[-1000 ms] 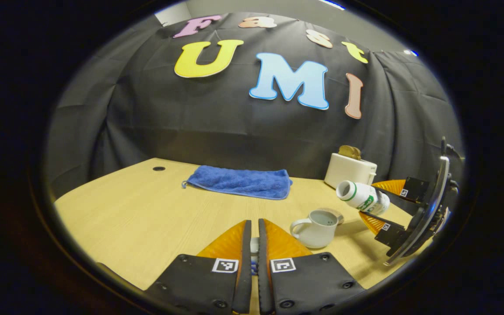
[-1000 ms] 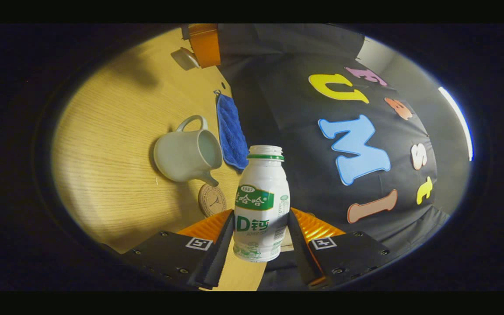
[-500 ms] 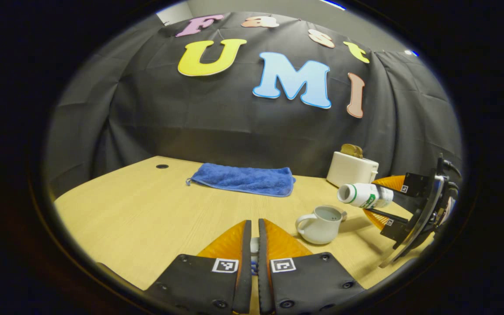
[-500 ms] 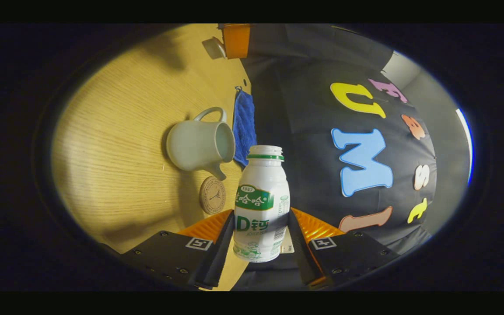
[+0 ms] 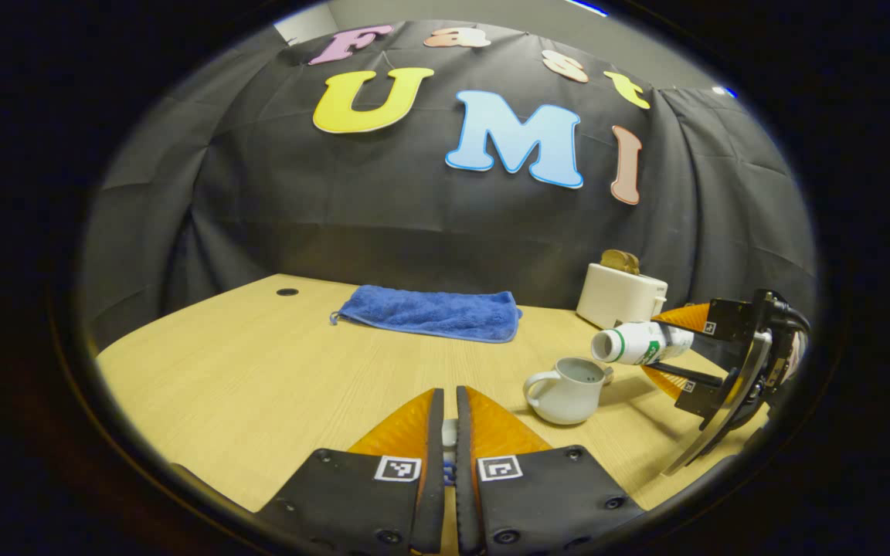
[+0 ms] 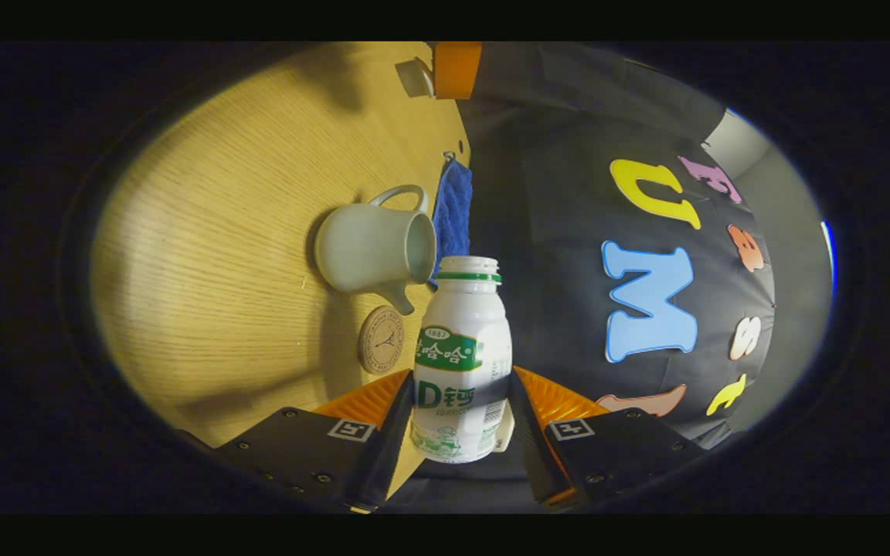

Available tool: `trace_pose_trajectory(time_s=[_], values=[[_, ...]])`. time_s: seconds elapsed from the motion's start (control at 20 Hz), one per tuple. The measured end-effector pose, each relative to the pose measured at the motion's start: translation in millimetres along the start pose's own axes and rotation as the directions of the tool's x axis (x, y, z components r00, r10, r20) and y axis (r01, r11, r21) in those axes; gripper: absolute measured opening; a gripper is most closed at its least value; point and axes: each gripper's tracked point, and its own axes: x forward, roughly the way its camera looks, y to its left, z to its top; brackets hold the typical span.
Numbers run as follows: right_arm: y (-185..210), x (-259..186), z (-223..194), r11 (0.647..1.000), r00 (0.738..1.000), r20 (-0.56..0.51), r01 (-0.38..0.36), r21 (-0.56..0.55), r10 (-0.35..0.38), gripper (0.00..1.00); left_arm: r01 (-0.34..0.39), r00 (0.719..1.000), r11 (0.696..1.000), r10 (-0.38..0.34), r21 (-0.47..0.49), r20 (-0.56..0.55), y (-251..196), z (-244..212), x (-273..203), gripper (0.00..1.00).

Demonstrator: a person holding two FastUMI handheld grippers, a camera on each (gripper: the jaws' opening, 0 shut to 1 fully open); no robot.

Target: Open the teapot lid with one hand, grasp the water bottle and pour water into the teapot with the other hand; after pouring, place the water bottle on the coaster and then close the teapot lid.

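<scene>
Right gripper [image 6: 460, 417] jaws grip tipped water bottle [image 6: 462, 355], mouth by open teapot [image 6: 375, 251]; left gripper [image 5: 445, 432] jaws clamp lid [image 5: 450, 432] at 6 o'clock.

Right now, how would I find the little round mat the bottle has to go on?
Find the wooden table, then the pale teapot on it. Beside its spout lies the coaster: flat, round and brown, the only disc there.
</scene>
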Motion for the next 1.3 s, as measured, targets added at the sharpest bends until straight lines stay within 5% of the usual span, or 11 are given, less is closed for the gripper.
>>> trace_pose_trajectory(time_s=[1.3], values=[[-19,0,0,0.985,1.0,0.012,0.014,-0.174,-0.012,0.67,0.013,1.0,1.0,-0.013,-0.018,-0.013,0,-9,1,0.17]])
